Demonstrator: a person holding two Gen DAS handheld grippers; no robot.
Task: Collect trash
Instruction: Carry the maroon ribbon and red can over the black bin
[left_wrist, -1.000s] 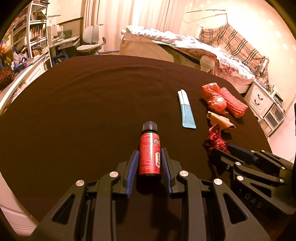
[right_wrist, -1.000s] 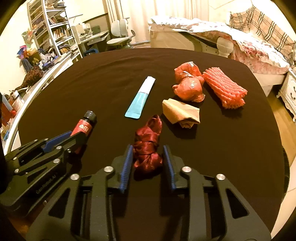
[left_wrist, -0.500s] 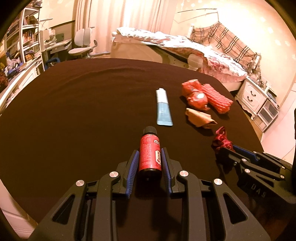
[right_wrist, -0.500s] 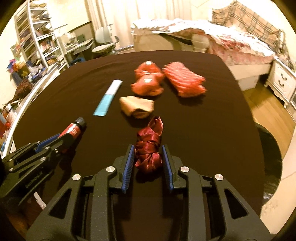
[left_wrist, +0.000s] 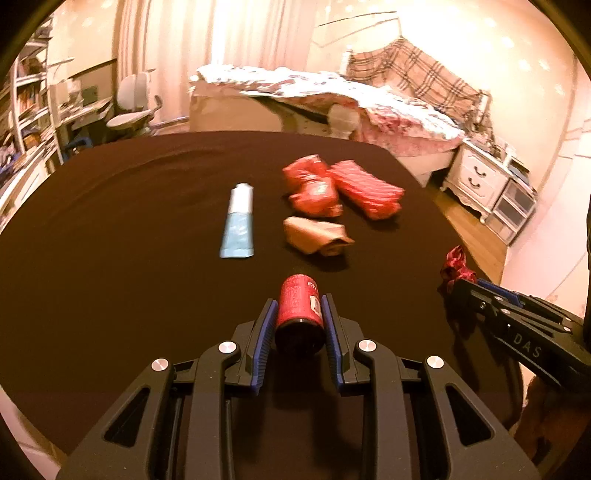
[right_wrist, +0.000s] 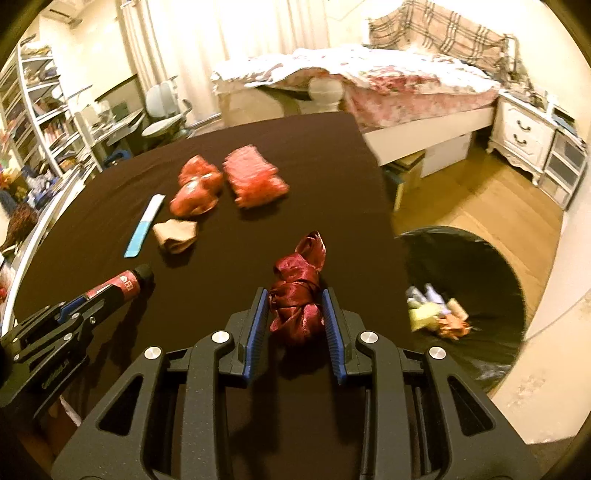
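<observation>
Red bottle (left_wrist: 298, 310) pinched lengthwise between left gripper (left_wrist: 298, 325) fingers, cap forward; right gripper (right_wrist: 295, 314) pinching ribbon (right_wrist: 297, 295).

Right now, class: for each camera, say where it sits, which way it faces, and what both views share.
Left wrist: on the left claw, facing down across the table; its claw grips a red bottle.
Right wrist: on the right claw, facing the table edge and trash bin; its claw grips a red ribbon.
Shared: blue tube, both claws.
</observation>
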